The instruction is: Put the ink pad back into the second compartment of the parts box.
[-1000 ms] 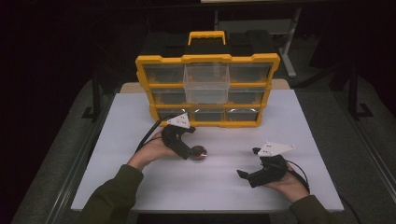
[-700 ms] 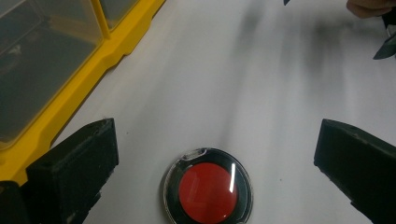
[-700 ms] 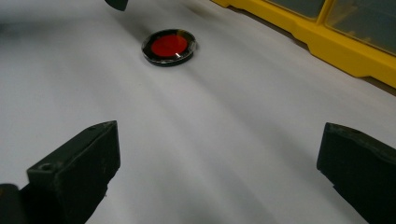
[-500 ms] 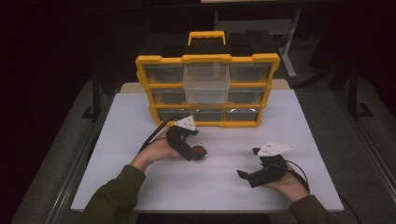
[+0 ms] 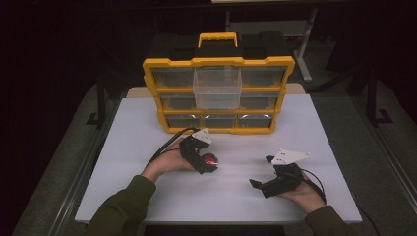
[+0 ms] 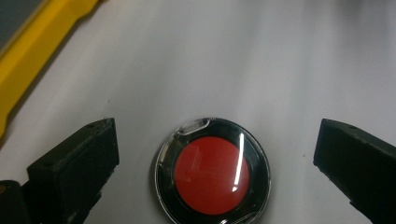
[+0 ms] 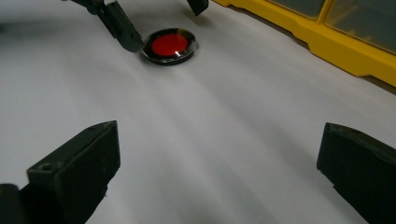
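A round compact (image 6: pixel 212 172) with a red centre, black rim and clear lid lies flat on the white table (image 5: pixel 147 147). My left gripper (image 6: pixel 217 128) is open, tilted down over it, with one jaw on each side and gaps to both. In the high view the compact (image 5: pixel 210 160) sits just right of the left gripper (image 5: pixel 208 166), in front of the organizer. My right gripper (image 5: pixel 261 171) is open and holds nothing at the front right. From the right gripper (image 7: pixel 219 128) I see the compact (image 7: pixel 169 45) far off, between the left gripper's fingers (image 7: pixel 123 28).
A yellow parts organizer (image 5: pixel 219 61) with clear drawers stands at the back of the table. Its top middle drawer (image 5: pixel 217 88) is pulled out. Its yellow base shows in the left gripper view (image 6: pixel 42 51) and the right gripper view (image 7: pixel 327 42). A cable trails from each gripper.
My left gripper has moved right and tipped down over the compact, so its jaws now straddle it. The right gripper has stayed put.
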A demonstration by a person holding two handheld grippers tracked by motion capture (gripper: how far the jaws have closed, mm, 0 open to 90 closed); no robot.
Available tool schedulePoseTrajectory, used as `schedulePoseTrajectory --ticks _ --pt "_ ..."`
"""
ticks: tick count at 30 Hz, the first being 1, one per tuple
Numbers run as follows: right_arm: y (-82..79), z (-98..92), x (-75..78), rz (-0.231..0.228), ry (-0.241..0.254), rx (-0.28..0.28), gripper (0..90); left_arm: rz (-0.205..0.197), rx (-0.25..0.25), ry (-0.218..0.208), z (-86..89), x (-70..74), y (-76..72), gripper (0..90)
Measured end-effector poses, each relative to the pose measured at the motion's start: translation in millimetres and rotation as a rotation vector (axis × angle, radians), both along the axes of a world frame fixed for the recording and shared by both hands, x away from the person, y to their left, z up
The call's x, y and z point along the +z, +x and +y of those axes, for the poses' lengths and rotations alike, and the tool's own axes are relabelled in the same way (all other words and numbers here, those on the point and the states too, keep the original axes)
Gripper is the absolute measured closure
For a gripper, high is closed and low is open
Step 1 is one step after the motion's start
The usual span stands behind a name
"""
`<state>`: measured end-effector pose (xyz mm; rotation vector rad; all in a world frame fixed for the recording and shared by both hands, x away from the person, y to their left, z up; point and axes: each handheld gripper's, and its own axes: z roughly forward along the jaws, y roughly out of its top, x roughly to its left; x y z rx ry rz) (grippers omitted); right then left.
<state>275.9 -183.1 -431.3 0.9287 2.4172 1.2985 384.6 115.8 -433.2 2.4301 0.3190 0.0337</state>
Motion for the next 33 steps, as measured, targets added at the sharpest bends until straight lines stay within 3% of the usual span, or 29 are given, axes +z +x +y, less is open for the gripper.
schedulePoseTrajectory --ticks 11,22,33 --pt "-0.6 -0.2 -0.1 0.000 0.002 0.000 0.0 -0.020 -0.023 0.065 -3.6 -6.2 -1.8 6.6" --pt "-0.6 -0.3 -0.1 0.002 0.004 -0.002 0.0 0.001 -0.022 0.090 -1.5 -6.9 -1.5 18.2" --pt "-0.9 -0.6 0.0 0.003 0.006 0.001 0.0 -0.025 -0.025 0.108 -0.7 -5.3 -2.3 26.6"
